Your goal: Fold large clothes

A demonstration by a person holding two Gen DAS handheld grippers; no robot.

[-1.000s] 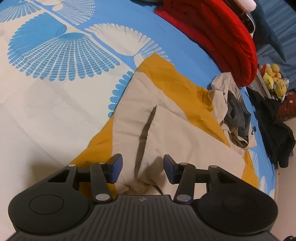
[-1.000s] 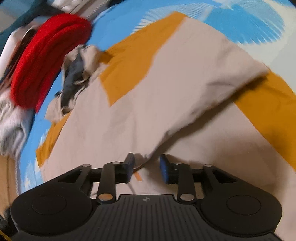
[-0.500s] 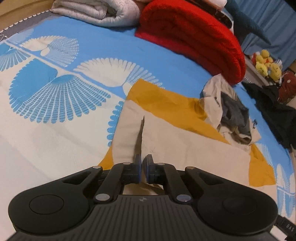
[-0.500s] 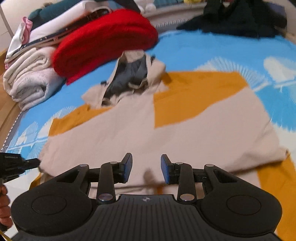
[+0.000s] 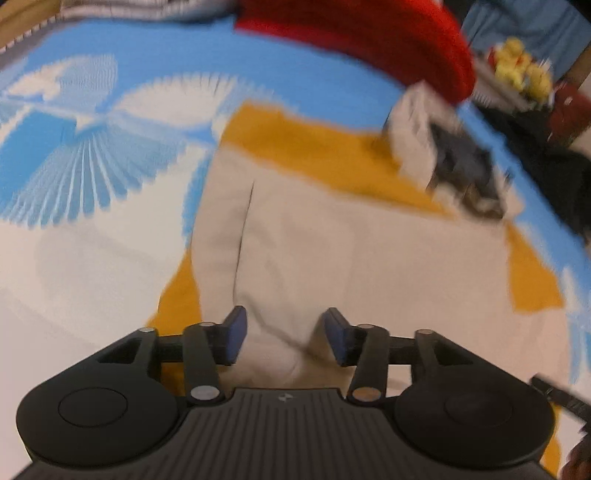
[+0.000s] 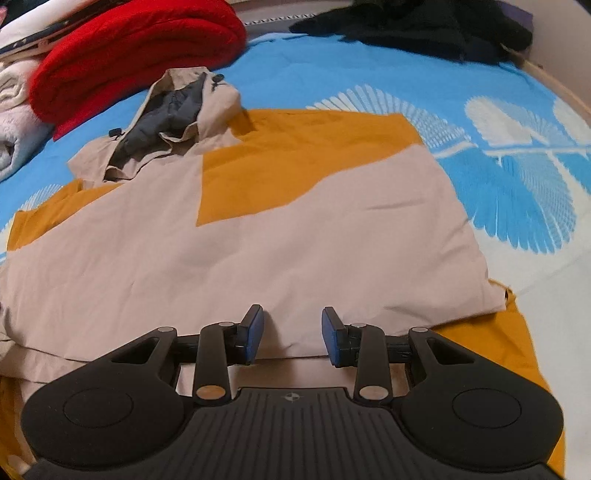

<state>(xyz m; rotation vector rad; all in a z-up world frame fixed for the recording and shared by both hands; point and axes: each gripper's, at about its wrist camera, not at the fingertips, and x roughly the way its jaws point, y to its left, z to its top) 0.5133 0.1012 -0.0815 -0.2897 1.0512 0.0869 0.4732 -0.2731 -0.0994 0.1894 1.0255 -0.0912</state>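
A large beige and mustard-yellow hooded jacket lies spread on the bed, its grey-lined hood toward the far side. It also shows in the blurred left wrist view. My left gripper is open just above the jacket's near beige edge, with nothing between its blue pads. My right gripper is open over the near hem of the folded beige panel, empty.
The bed cover is blue and white with fan prints. A folded red blanket and pale folded laundry lie at the far left. Black clothes lie at the far right. Yellow plush toys sit beyond the bed.
My left gripper was shut on the jacket's edge half a second ago and is now open. The right gripper stayed open and has settled low over the hem.
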